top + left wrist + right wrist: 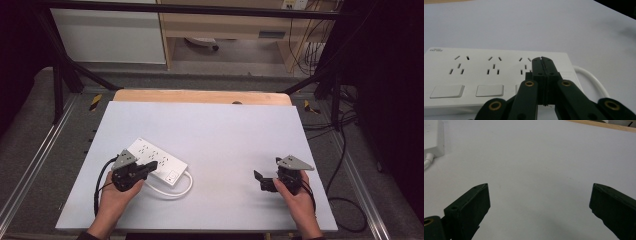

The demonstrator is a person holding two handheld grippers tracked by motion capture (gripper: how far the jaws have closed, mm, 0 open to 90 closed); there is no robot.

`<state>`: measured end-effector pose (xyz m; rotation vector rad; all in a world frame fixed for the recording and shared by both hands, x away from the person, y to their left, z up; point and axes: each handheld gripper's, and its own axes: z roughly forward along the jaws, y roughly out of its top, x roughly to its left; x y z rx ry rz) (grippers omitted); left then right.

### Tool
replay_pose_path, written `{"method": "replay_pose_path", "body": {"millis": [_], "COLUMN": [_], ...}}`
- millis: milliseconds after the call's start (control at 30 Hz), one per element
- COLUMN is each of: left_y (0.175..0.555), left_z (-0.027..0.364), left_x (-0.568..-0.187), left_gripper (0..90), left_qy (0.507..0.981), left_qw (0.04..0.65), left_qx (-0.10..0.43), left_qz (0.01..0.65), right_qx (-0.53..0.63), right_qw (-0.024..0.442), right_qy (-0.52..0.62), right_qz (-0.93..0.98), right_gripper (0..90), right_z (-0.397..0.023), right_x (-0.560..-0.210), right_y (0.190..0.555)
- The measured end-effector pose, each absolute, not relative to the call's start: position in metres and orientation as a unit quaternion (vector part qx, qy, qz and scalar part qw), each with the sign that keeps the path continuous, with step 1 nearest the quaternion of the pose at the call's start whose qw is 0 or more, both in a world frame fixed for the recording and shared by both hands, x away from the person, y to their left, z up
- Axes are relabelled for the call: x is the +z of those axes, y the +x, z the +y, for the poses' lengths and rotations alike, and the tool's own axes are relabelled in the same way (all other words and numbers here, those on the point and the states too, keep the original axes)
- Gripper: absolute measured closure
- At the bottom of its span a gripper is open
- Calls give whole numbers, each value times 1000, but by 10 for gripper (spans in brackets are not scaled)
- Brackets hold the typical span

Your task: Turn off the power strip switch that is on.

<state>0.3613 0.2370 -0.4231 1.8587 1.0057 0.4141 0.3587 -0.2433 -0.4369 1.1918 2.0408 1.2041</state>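
Power strip point(157, 161), probably rigid, light and slick, wants gripping across its narrow edges; left gripper point(542, 59) hovers pinched together over it, right gripper point(539, 202) gapes, well apart.

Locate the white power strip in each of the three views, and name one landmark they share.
High view: the white power strip lies lower left on the table, at the shut left gripper.
Left gripper view: it spans the left and middle, behind the closed jaws.
Right gripper view: one corner sits at the top left edge.
Shared landmark: its white cable, leaving the strip's end.
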Motion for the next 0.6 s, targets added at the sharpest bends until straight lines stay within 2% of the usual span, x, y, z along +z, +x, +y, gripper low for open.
{"method": "replay_pose_path", "body": {"millis": [600], "left_y": [373], "left_z": [240], "left_x": [-431], "left_gripper": [900], "left_qy": [766], "left_qw": [444], "left_qx": [177], "left_qz": [429], "right_qx": [439], "right_qw": [243], "right_qy": [434], "right_qz": [748], "right_gripper": [37], "right_z": [-243], "right_x": [-437], "right_y": [358]}}
